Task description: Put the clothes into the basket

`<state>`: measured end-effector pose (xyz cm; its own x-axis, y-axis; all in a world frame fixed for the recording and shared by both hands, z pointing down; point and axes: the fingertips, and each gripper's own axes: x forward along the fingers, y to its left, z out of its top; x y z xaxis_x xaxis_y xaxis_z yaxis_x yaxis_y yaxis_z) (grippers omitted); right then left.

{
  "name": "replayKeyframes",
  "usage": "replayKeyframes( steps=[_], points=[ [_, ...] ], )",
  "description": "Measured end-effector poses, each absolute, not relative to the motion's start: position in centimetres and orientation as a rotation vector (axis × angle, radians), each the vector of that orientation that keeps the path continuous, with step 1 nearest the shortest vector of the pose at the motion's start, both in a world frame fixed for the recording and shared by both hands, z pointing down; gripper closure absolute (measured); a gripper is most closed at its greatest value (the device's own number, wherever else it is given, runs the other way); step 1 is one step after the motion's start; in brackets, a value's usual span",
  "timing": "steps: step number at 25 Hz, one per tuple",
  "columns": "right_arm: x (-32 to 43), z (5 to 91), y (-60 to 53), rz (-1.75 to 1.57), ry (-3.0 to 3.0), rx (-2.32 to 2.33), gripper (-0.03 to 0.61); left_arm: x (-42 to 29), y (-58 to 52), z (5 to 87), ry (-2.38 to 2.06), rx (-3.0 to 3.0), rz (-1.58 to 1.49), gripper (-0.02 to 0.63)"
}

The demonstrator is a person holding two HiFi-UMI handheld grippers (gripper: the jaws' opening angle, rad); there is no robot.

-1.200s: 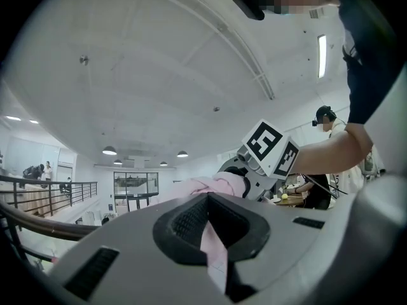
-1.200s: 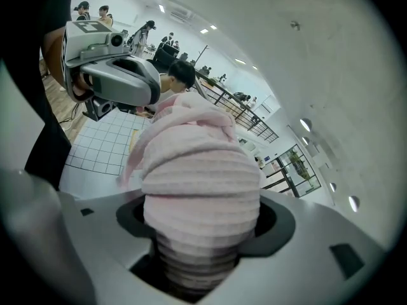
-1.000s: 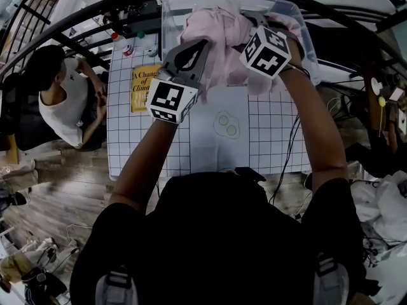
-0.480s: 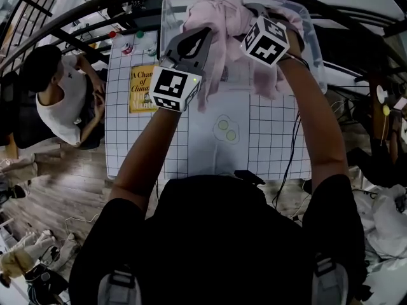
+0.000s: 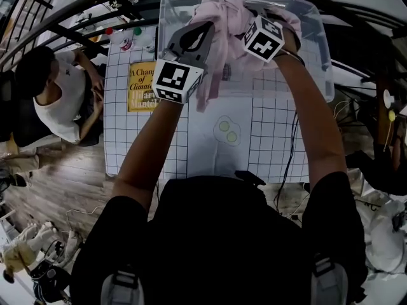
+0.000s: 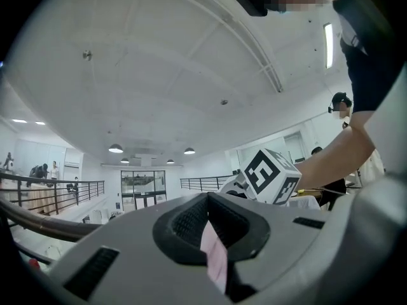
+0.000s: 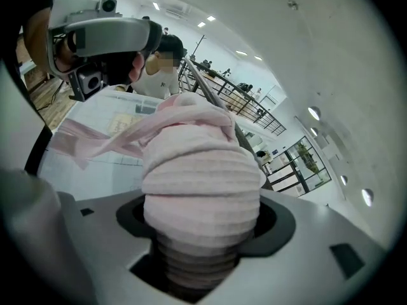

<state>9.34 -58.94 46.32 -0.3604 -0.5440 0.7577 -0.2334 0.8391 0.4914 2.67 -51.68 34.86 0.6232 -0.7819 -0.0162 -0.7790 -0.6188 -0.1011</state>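
Note:
A pink garment (image 5: 219,27) hangs bunched between my two grippers, over the near side of the clear plastic bin (image 5: 318,56) at the far end of the gridded table (image 5: 191,145). One strip of it dangles down over the bin's front wall. My left gripper (image 5: 199,32) is shut on a thin fold of the pink garment (image 6: 215,259). My right gripper (image 5: 255,13) is buried in the cloth; in the right gripper view its jaws clamp a thick ribbed wad of the garment (image 7: 202,183). The bin (image 7: 95,164) lies below that wad.
A yellow book (image 5: 141,86) lies on the table's left side, with small bottles (image 5: 122,38) behind it. Two green discs (image 5: 227,131) sit mid-table. A seated person (image 5: 54,100) is at the left, past the table's edge. A dark railing (image 5: 76,8) curves behind.
Both grippers have carried the pink garment away from me and lower, farther over the bin. The grip on the cloth is unchanged on both sides.

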Motion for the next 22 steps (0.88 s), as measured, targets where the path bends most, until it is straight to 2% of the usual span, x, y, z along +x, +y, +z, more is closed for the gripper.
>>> replayKeyframes(
  steps=[22],
  points=[
    [7.2,60.7,-56.2,-0.171,-1.966,0.377,0.229,3.9,-55.4,41.8,1.275,-2.799,-0.133,0.611]
  ],
)
